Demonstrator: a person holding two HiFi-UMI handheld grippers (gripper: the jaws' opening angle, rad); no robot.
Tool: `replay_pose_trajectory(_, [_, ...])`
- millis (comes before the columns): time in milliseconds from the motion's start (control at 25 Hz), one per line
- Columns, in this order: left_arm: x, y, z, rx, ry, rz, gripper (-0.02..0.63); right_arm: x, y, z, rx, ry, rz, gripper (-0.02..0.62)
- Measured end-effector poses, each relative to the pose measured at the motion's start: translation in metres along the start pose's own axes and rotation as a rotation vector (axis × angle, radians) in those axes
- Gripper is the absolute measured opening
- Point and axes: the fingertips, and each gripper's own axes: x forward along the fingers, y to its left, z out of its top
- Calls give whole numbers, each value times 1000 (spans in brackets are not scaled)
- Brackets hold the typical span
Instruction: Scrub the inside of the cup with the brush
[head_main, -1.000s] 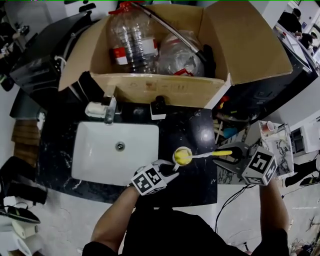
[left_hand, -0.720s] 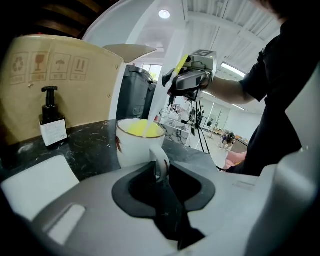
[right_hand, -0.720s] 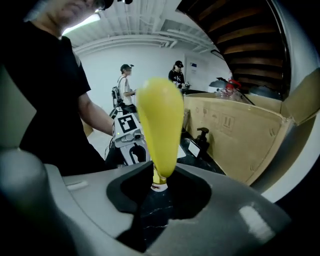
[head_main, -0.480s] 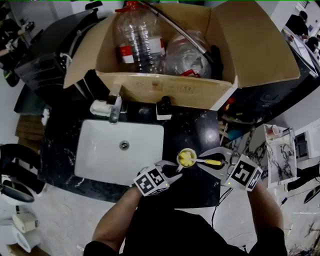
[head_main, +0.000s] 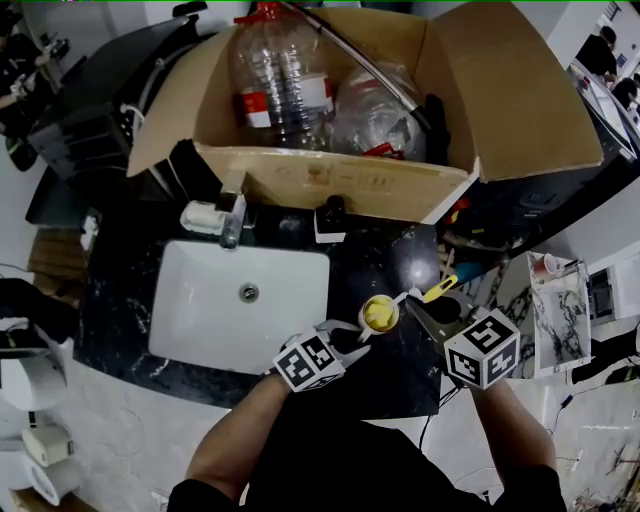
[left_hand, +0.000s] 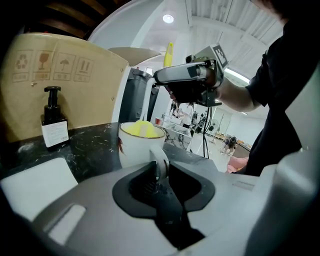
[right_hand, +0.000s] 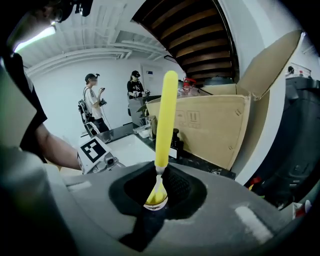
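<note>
Two tools over black marble table (head_main: 395, 250): left tool (head_main: 351, 346) clamped on white ceramic cup (left_hand: 135, 150) handle; right tool (head_main: 428, 306) gripping yellow-handled brush (head_main: 440, 290), head inside cup.

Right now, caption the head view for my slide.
At the counter, left gripper holds the cup by its handle; right gripper holds the brush, head inside.

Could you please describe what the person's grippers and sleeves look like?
The left gripper and right gripper have light grey moulded bodies with black jaw recesses; each carries a white cube with black square markers. The person wears a black short-sleeved top.
</note>
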Motion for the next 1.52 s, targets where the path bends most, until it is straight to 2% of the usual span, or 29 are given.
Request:
replay_pose_trajectory(160, [1,3,6,9,-1,5,92,-18,5,9,-64,5,10,41])
replay_pose_trajectory(400, [9,-1,4,30,24,-3,92,-40,21,19,-134,56,81,40])
replay_pose_trajectory(760, [10,-2,1,37,40,-8,95,-43,27,24,-122,115,143,41])
replay_pose_trajectory(960, [11,-4,-2,40,44,-11,96,-21,30,7,-60,151,172,43])
replay_pose_trajectory(1160, [11,-4,-1,32,38,-16,97,-5,39,-7,-67,156,175,48])
replay_pose_trajectory(1320, [12,-4,-1,24,30,-14,97,5,43,-8,-57,99,170,52])
replay_pose_trajectory(1520, [12,-4,0,0,21,-20,93,3,43,11,-110,-33,122,44])
